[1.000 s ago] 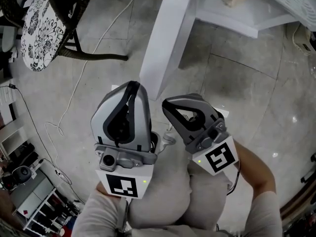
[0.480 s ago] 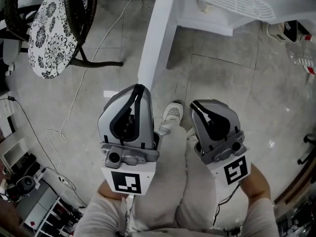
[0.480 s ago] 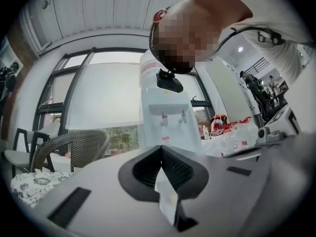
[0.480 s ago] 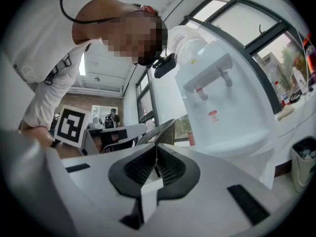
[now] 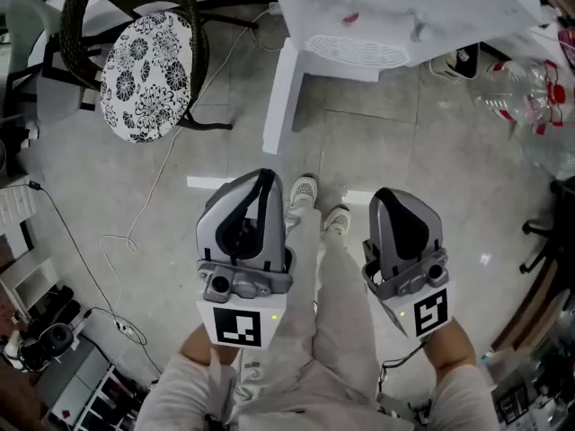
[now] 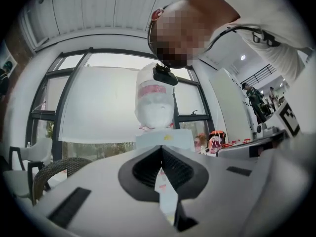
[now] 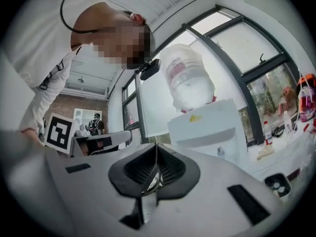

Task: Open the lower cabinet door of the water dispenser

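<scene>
**A:** Where is the water dispenser (image 5: 359, 54)?

**B:** At twelve o'clock from the person, with its bottle (image 7: 187, 80) on top. A white panel runs from its left front corner toward seven o'clock over the floor (image 5: 404, 151). I take that for the lower cabinet door (image 5: 280, 106), swung wide.

**A:** And the tongs?

**B:** The left tongs (image 5: 262, 180) and right tongs (image 5: 387, 197) are both closed tip to tip with nothing in them. They sit side by side above the person's legs, apart from the door.

**A:** Which step, then?

**B:** The opening looks done to me. If more swing is wanted, one pair must come down to the door's free edge, at twelve o'clock from the left tongs, and nudge it outward.
</scene>
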A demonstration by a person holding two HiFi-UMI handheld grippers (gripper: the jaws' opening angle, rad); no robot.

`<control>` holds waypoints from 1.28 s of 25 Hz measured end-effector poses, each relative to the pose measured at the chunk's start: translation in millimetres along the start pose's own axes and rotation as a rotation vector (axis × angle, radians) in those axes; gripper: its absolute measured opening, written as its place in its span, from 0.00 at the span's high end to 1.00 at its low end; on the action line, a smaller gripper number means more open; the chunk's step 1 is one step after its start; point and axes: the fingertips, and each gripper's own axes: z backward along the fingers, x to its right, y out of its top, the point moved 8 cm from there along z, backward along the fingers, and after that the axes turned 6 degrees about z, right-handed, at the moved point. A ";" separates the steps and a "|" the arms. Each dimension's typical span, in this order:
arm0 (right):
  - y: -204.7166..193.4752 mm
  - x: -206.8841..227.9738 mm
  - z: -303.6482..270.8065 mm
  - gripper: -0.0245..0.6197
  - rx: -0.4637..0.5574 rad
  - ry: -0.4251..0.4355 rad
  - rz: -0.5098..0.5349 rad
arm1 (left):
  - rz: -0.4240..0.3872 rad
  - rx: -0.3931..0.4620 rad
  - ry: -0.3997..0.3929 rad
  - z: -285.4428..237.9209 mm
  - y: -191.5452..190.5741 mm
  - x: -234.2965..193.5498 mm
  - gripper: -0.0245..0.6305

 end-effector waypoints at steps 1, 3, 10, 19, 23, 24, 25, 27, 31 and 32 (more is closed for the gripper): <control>19.8 -1.1 2.7 0.93 -0.009 -0.012 -0.005 | 0.004 0.000 -0.002 -2.0 20.0 1.6 0.96; 60.3 -2.1 9.1 0.93 -0.026 -0.038 0.002 | 0.017 -0.003 -0.008 -5.4 60.8 5.9 0.96; 212.4 1.7 53.5 0.93 -0.024 -0.129 0.057 | 0.016 -0.005 -0.003 -5.4 212.9 20.8 0.96; 327.1 -3.2 116.7 0.93 -0.006 -0.246 0.064 | 0.021 0.030 -0.003 18.7 326.8 42.3 0.96; 350.7 -13.4 128.1 0.93 0.022 -0.283 0.097 | 0.036 0.043 -0.027 24.9 336.4 50.0 0.96; 355.8 -16.0 129.6 0.93 0.031 -0.291 0.109 | 0.031 0.056 -0.036 26.1 338.9 50.2 0.96; 360.6 -18.9 130.7 0.93 0.037 -0.298 0.125 | 0.029 0.063 -0.045 27.2 341.4 50.5 0.96; 369.6 -24.9 132.3 0.93 0.041 -0.317 0.163 | 0.032 0.065 -0.060 28.7 345.9 51.2 0.96; 381.4 -38.4 133.8 0.94 0.045 -0.347 0.196 | 0.031 0.085 -0.082 31.6 357.5 49.5 0.96; 382.8 -42.4 133.9 0.94 0.045 -0.348 0.201 | 0.028 0.092 -0.089 32.1 360.5 48.6 0.96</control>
